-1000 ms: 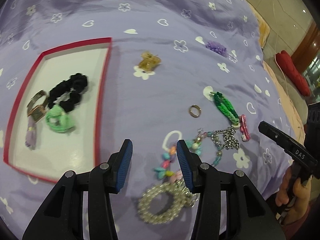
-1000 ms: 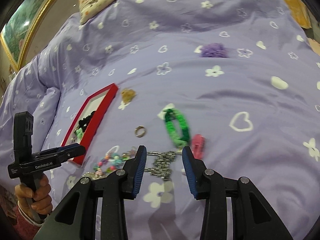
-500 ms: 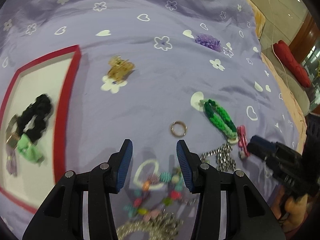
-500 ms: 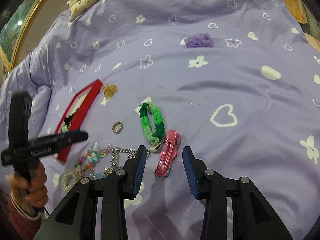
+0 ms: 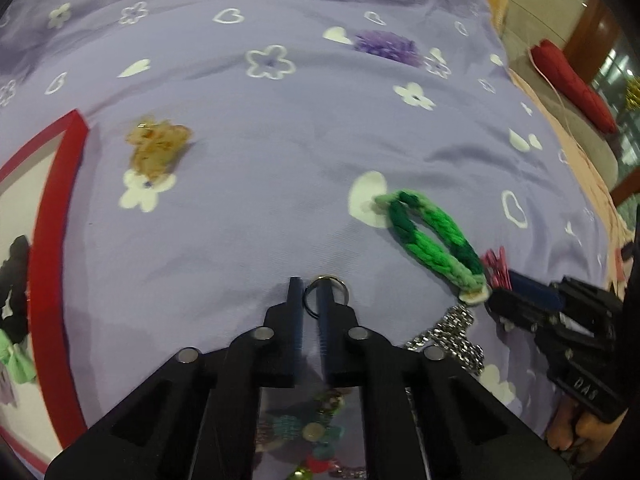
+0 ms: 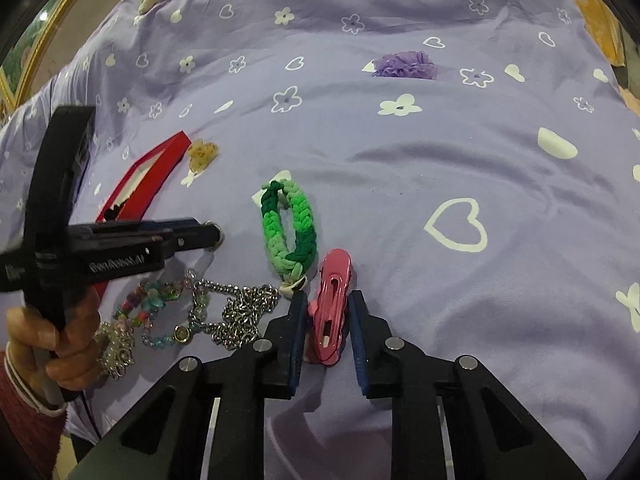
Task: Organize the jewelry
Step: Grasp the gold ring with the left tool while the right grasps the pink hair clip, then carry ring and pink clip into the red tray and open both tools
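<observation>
My left gripper (image 5: 309, 291) is nearly closed, its fingers pinching the rim of a small metal ring (image 5: 326, 297) lying on the purple bedspread; it also shows in the right wrist view (image 6: 214, 236). My right gripper (image 6: 328, 308) straddles a pink hair clip (image 6: 330, 300), its fingers close on both sides, a small gap still visible. A green braided bracelet (image 6: 290, 226) lies just beyond the clip. A silver chain (image 6: 240, 312) and beaded bracelets (image 6: 152, 304) lie to its left.
A red-rimmed white tray (image 5: 56, 240) at the left holds a black scrunchie (image 5: 14, 280) and a green item. An amber hair claw (image 5: 158, 146) lies near the tray's corner. A purple scrunchie (image 6: 406, 65) lies far back. The bed edge runs along the right.
My left gripper moved forward and closed onto the ring. My right gripper moved forward over the pink clip and narrowed around it.
</observation>
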Tool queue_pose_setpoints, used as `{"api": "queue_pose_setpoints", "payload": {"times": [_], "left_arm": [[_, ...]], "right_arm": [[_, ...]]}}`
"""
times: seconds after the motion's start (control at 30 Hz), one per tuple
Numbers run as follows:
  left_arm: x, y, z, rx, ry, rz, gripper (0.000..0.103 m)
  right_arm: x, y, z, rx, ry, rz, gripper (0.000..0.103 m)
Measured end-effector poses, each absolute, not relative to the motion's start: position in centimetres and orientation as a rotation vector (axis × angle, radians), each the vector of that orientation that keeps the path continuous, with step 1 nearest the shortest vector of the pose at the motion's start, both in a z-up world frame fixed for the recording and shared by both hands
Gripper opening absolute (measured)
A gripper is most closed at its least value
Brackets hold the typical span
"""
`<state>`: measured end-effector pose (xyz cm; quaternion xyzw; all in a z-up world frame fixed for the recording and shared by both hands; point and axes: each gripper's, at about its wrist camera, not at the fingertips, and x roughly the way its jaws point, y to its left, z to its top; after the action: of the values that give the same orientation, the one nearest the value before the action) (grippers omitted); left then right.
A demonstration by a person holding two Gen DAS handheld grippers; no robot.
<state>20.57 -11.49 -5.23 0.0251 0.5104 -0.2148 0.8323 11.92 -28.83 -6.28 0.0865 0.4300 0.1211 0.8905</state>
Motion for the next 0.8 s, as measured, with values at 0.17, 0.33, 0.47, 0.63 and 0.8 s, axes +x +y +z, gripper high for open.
{"api": "queue_pose_setpoints", "payload": {"times": [0.17,0.33,0.47,0.63,0.8], "left_arm": [[19.8,-11.0,-4.8,0.043,1.07,-0.469,0.005],[18.6,-9.6,-3.8,0.013,1.047,-0.458,0.004],[17.6,-7.7,-2.8,-0.015,1.022,-0.433,0.004],[16.6,-5.6,-2.2,-0.051,1.002,-0.402,0.004],[15.5,-3.3,-1.7,-0.085,0.985,-0.369,0.004]], "right_arm": [[11.6,-29.2,-5.2,0.21,0.862,0.254,0.02],[11.3,-28.9,-3.9,0.227,0.836,0.279,0.02],[11.0,-27.9,-3.2,0.229,0.827,0.312,0.02],[10.8,-26.3,-2.9,0.232,0.83,0.358,0.02],[10.5,-24.8,-2.5,0.234,0.831,0.399,0.02]]}}
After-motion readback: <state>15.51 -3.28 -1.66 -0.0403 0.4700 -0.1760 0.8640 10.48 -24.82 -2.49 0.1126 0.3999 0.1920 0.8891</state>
